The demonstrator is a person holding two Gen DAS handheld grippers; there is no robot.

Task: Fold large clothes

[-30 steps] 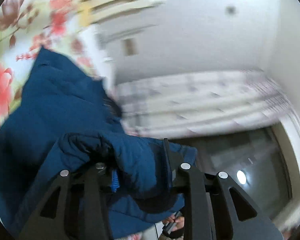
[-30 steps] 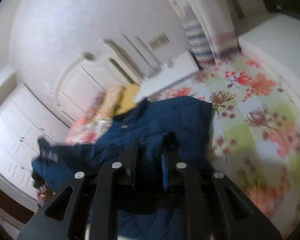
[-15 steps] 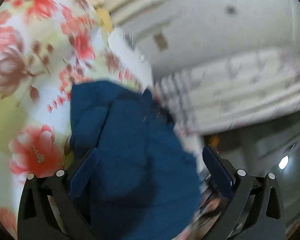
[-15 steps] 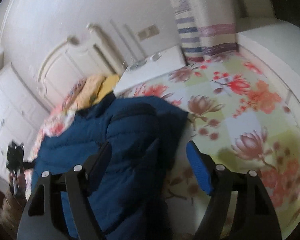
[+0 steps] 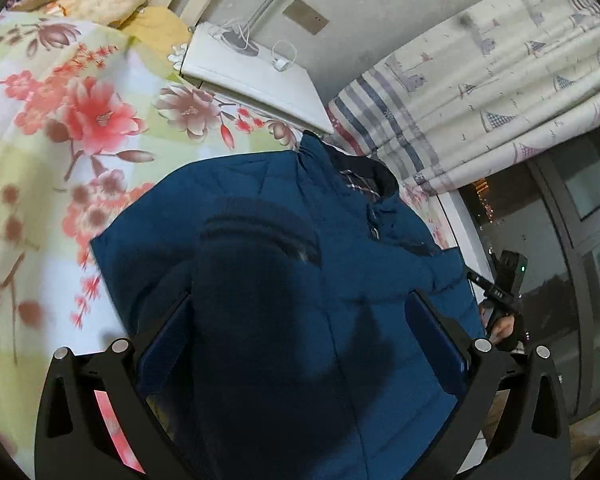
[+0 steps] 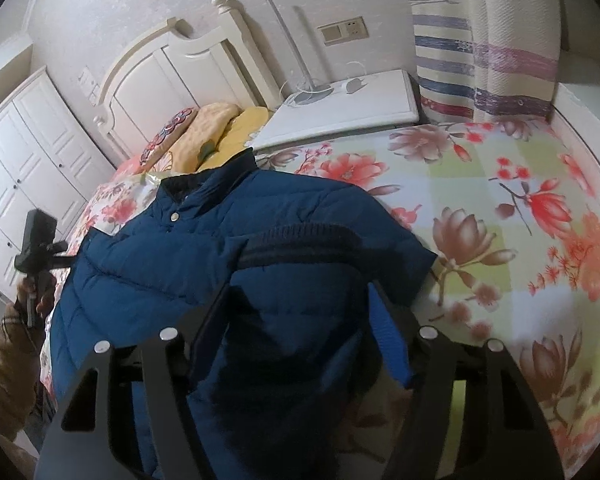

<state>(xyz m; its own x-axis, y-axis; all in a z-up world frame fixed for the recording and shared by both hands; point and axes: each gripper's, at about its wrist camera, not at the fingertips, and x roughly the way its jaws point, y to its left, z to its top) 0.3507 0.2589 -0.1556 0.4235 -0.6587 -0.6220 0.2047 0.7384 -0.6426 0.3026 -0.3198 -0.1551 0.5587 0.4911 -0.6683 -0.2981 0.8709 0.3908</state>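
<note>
no words, brand names, numbers or signs can be read anywhere in either view; the curtain [image 5: 496, 92] carries only small printed pictures of sailboats and lighthouses with no lettering, the wall switch plate [image 6: 343, 31] shows no legible marking, and the padded jacket [image 6: 228, 248] shows no readable label, only a scrap of checked lining at the collar; a small pale mark on the other gripper's handle is too small to make out
</note>
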